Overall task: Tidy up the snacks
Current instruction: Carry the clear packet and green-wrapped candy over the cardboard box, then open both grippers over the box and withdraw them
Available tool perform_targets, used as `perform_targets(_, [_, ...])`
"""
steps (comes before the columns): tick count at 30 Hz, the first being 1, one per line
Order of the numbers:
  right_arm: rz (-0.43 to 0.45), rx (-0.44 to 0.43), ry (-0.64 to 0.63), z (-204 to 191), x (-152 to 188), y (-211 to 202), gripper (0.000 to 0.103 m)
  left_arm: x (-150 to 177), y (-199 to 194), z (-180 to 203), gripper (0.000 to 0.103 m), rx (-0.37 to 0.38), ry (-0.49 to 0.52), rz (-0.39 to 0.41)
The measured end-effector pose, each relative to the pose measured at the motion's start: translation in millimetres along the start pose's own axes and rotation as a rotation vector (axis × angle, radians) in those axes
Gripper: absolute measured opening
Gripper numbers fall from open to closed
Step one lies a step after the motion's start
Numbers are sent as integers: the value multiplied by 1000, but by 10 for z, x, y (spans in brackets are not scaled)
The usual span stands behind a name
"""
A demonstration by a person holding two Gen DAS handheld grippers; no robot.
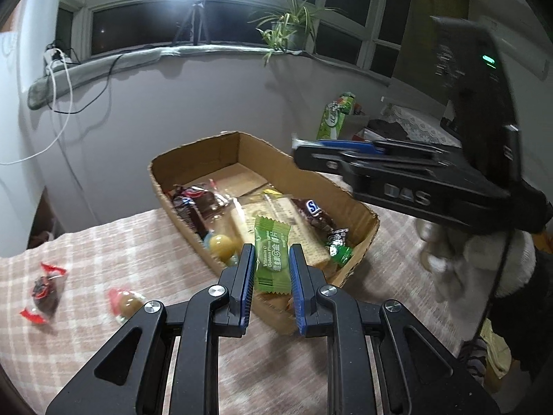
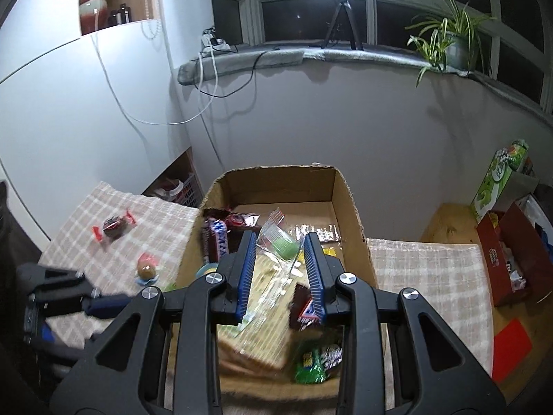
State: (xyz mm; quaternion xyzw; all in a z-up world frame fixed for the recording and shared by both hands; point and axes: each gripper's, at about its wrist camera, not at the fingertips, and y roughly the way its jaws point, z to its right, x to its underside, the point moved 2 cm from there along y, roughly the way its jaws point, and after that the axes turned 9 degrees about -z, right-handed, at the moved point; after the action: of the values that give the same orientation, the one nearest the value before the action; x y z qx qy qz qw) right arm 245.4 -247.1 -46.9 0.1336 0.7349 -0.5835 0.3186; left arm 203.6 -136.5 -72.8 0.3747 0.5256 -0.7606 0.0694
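An open cardboard box [image 1: 193, 159] [image 2: 276, 183] stands on the checked tablecloth [image 1: 145, 242] and holds several wrapped snacks. My left gripper [image 1: 272, 254] is shut on a green Vitamin C candy packet [image 1: 271, 256], held upright over the box's near corner. In the right wrist view, my right gripper [image 2: 280, 240] is shut on a clear wrapper with a green sweet [image 2: 283, 245] above the box's inside. Seen from the left wrist, the right gripper [image 1: 299, 148] hangs over the box's far right edge. The left gripper [image 2: 100, 301] shows blurred at lower left.
Two loose sweets lie on the cloth left of the box: a dark one in red wrapping [image 1: 43, 294] [image 2: 114, 226] and a round brown one [image 1: 126, 302] [image 2: 147, 266]. A green carton [image 2: 497, 180] and a red box [image 2: 511, 259] stand at right. A person's fluffy sleeve [image 1: 484, 263] is at right.
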Motion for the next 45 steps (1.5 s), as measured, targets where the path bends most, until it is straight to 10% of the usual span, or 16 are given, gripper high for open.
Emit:
perform_targets(15, [-64, -18, 23, 177, -109, 434, 35, -79, 247, 45, 18, 19, -11, -34])
perform_targets(22, [-33, 19, 25, 178, -110, 376, 73, -94, 296, 74, 36, 14, -9, -39])
perform_targets(24, [-35, 24, 26, 182, -113, 366, 73, -93, 282, 80, 50, 12, -13, -31])
perform_targets(45, [-15, 39, 18, -35, -59, 71, 74, -24, -23, 21, 50, 5, -42, 12])
